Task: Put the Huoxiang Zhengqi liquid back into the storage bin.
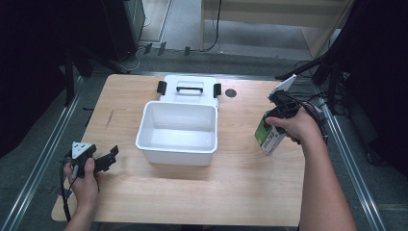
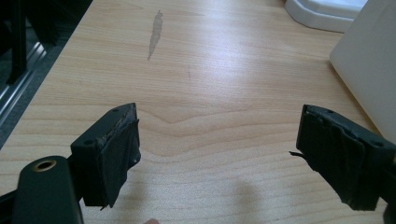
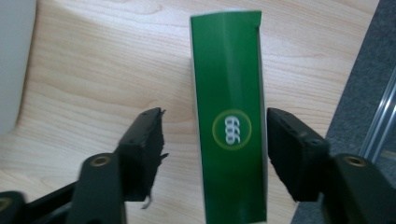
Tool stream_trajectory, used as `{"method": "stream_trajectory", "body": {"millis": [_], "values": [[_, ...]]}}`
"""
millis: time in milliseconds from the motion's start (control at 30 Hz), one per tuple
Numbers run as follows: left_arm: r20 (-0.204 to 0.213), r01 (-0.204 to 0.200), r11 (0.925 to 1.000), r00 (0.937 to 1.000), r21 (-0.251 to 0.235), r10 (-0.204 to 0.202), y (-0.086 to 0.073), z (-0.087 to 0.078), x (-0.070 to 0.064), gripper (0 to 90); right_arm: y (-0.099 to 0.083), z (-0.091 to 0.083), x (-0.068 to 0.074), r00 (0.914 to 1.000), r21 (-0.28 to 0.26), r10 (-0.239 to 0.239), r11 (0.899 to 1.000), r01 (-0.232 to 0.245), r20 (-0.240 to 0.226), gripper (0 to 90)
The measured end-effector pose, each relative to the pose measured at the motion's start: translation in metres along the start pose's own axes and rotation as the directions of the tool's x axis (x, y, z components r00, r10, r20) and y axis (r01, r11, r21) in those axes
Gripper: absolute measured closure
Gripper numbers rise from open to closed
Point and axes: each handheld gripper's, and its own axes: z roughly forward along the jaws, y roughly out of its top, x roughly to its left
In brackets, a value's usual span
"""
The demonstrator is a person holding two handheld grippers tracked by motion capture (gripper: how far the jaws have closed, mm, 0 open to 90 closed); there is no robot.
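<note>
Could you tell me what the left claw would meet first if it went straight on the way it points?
Probably nothing at once: bare table lies ahead of the open left claw. The white tub stands just right of that line, so the right-hand jaw might graze it.

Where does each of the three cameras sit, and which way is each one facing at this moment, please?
High view: above the person's side, looking forward and down on the table, white bin and lid; both forearms and hands show.
Left gripper view: rides the left gripper, looking along its open jaws over bare wood toward the bin's wall.
Right gripper view: rides the right gripper, looking down on the green box between its jaws.
Shared: the high and right gripper views both show the green box; the high and left gripper views both show the bin.
</note>
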Motion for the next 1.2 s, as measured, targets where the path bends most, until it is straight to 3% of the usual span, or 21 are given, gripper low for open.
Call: {"method": "stream_trajectory", "body": {"millis": [133,233,300,467,533,633,833,933,1067,1100,1167,1200], "values": [[0.001,0.0,1.0,1.0,0.001,0.0,0.0,0.0,0.0,14.5,0.004,0.006,0.001,0.9999,0.031,-0.009,0.999,0.009,-0.005,48.5],[-0.002,0.001,1.0,1.0,0.001,-0.001,0.0,0.0,0.0,14.5,0.005,0.008,0.0,0.9997,0.036,-0.025,0.999,0.025,-0.002,60.1],[-0.005,0.002,1.0,1.0,0.001,-0.002,0.0,0.0,0.0,14.5,0.005,0.008,0.0,0.9995,0.034,-0.027,0.999,0.028,-0.015,61.7],[-0.005,0.003,1.0,1.0,0.001,-0.003,0.0,0.0,0.0,14.5,0.004,0.007,0.001,0.9973,0.049,-0.073,0.996,0.073,0.003,64.3],[-0.005,0.004,1.0,1.0,0.001,-0.004,0.0,0.0,0.0,14.5,0.003,0.005,0.004,0.9928,0.058,-0.119,0.991,0.118,0.013,64.4],[-0.006,0.006,1.0,1.0,0.001,-0.006,0.0,0.0,0.0,14.5,0.002,0.001,0.008,0.9779,0.057,-0.208,0.977,0.206,0.025,64.6],[-0.007,0.006,1.0,1.0,0.001,-0.006,0.0,0.0,0.0,14.5,0.003,-0.014,0.015,0.967,0.018,-0.255,0.967,0.255,0.005,64.6],[-0.006,0.006,1.0,1.0,0.003,-0.006,0.0,0.0,0.0,14.5,0.004,-0.023,0.023,0.9516,-0.001,-0.307,0.952,0.307,0.002,64.6],[-0.007,0.009,1.0,0.9999,0.002,-0.009,0.0,0.0,0.0,14.5,0.004,-0.035,0.036,0.9107,-0.047,-0.413,0.909,0.413,0.016,64.6],[-0.007,0.009,1.0,0.9999,0.002,-0.009,0.0,0.0,0.0,14.5,0.005,-0.037,0.038,0.892,-0.059,-0.452,0.89,0.452,0.019,64.6],[-0.007,0.01,0.9999,0.9999,0.003,-0.01,0.0,0.0,0.0,14.5,0.005,-0.043,0.044,0.8699,-0.068,-0.493,0.867,0.493,0.022,64.6],[-0.007,0.01,0.9999,0.9999,0.002,-0.01,0.0,0.0,0.0,14.5,0.005,-0.045,0.047,0.8628,-0.075,-0.505,0.86,0.505,0.017,64.6]]}}
